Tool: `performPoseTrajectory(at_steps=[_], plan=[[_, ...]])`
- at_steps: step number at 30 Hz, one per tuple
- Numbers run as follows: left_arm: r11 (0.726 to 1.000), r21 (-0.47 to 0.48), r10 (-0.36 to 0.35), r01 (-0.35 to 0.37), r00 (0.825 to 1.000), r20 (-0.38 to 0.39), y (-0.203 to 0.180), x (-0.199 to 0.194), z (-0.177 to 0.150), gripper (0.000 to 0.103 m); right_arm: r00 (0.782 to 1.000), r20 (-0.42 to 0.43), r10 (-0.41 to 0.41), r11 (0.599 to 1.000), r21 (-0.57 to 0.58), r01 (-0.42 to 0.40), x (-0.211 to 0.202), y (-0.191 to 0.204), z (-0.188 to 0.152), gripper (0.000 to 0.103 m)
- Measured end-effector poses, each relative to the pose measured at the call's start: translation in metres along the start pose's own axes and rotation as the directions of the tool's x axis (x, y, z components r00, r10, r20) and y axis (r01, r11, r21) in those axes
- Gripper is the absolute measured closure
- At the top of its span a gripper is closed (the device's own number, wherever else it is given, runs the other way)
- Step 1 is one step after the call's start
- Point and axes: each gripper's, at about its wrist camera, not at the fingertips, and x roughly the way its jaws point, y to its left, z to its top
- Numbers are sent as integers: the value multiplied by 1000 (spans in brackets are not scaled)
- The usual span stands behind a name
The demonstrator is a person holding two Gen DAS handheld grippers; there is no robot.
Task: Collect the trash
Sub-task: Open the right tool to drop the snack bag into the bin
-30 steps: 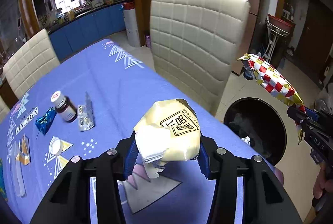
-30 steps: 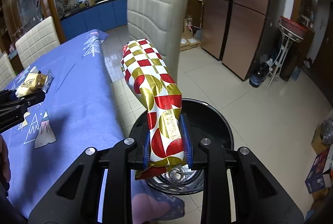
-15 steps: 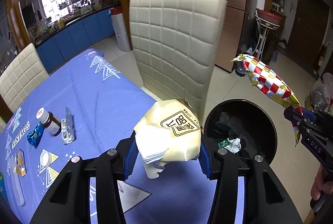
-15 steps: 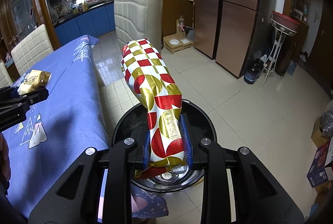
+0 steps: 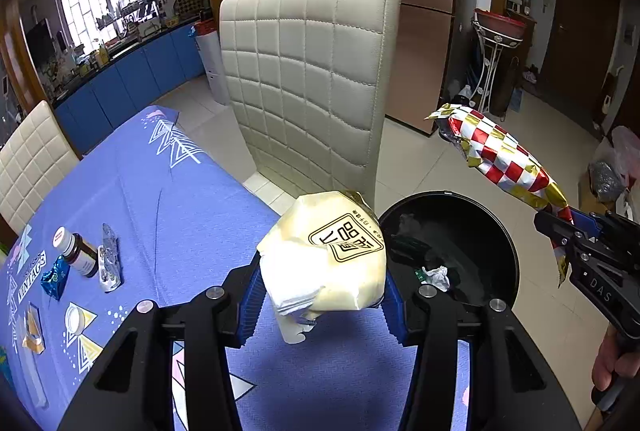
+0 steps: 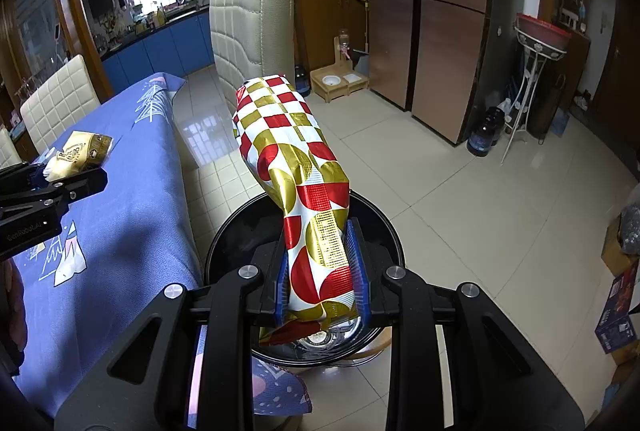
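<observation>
My left gripper [image 5: 322, 295] is shut on a pale yellow wrapper [image 5: 324, 255] with a black label, held above the table's right edge next to the black round bin [image 5: 492, 231]. My right gripper [image 6: 320, 271] is shut on a long red, gold and white checkered snack bag [image 6: 296, 167], held over the bin [image 6: 236, 235]. The bag also shows in the left wrist view [image 5: 500, 155], beyond the bin. The yellow wrapper shows in the right wrist view [image 6: 80, 151]. A crumpled white scrap [image 5: 438, 277] lies inside the bin.
A blue tablecloth [image 5: 160, 191] covers the table. On it lie a brown pill bottle [image 5: 76, 251], a blister pack [image 5: 109, 265], a blue wrapper [image 5: 54, 277] and a white lid [image 5: 76, 317]. A cream quilted chair [image 5: 308, 83] stands behind the bin. Tiled floor [image 6: 480, 215] lies to the right.
Both grippers have moved toward the bin with their loads. In the left wrist view the bin has grown closer and the table items have slid left. The right bag now hangs over the bin.
</observation>
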Motion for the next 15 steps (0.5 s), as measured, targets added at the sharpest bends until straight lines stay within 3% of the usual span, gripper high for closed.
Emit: performPoseTrajectory(at_steps=[3, 6, 9, 15], plan=[[1000, 3, -6, 6, 1000, -1, -1, 0, 1, 54, 1000, 5, 30, 999, 12, -31, 0, -2, 0, 73], [1000, 6, -8, 8, 1000, -1, -3, 1, 2, 54, 999, 9, 44, 999, 11, -44, 1, -1, 0, 65], [1000, 5, -11, 11, 1000, -4, -4, 2, 2, 54, 999, 16, 31, 999, 7, -32, -1, -2, 0, 23], [1000, 4, -15, 15, 1000, -9, -5, 4, 2, 54, 999, 51, 8, 1000, -16, -7, -6, 0, -1, 21]])
